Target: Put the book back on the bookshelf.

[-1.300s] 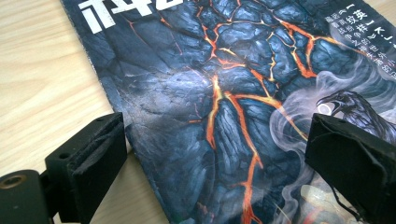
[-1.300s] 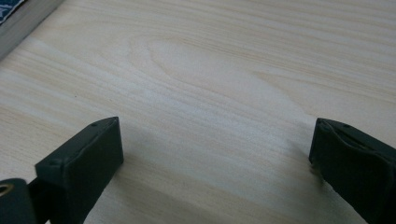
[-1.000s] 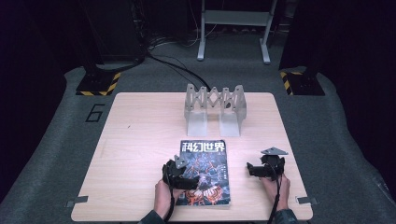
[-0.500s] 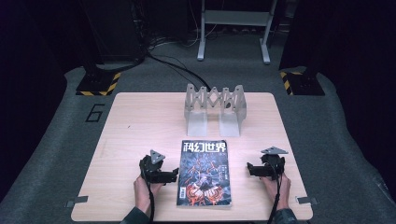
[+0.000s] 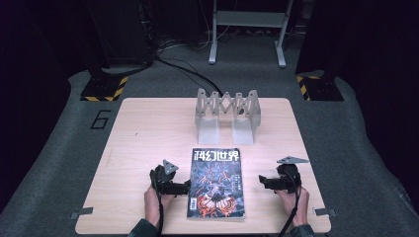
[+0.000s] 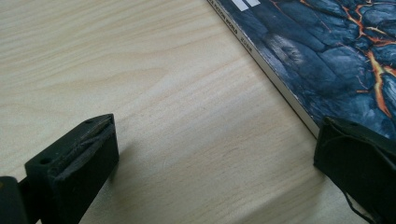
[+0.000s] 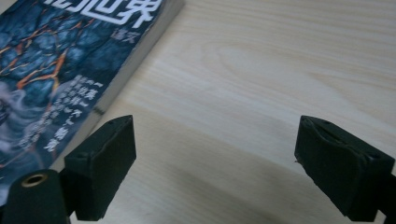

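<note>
One magazine [image 5: 216, 182] lies flat and face up on the near half of the single pale wooden table [image 5: 148, 133], its dark cover of cracked, glowing rock bearing a white title along the far edge. Two grippers flank it, one in each of the person's two hands. The left gripper [image 5: 187, 185] sits just beside the magazine's left edge, jaws pointing toward it; in the left gripper view its two black jaws are spread wide, bare tabletop between them, and the right-hand one of that view overlaps the magazine's [image 6: 327, 56] edge, though whether it touches the cover I cannot tell. The right gripper [image 5: 262, 180] rests a little apart from the magazine's right edge, on bare wood; its jaws have just been closing somewhat, yet the right gripper view shows them still wide apart with only table between them, the magazine [image 7: 70, 60] lying off to that view's left. Behind the magazine, near the table's far edge, stands one grey metal rack [image 5: 227, 114] with a zigzag top and two flat feet. On the floor to the left of the table a painted numeral 6 [image 5: 100, 119] shows.
</note>
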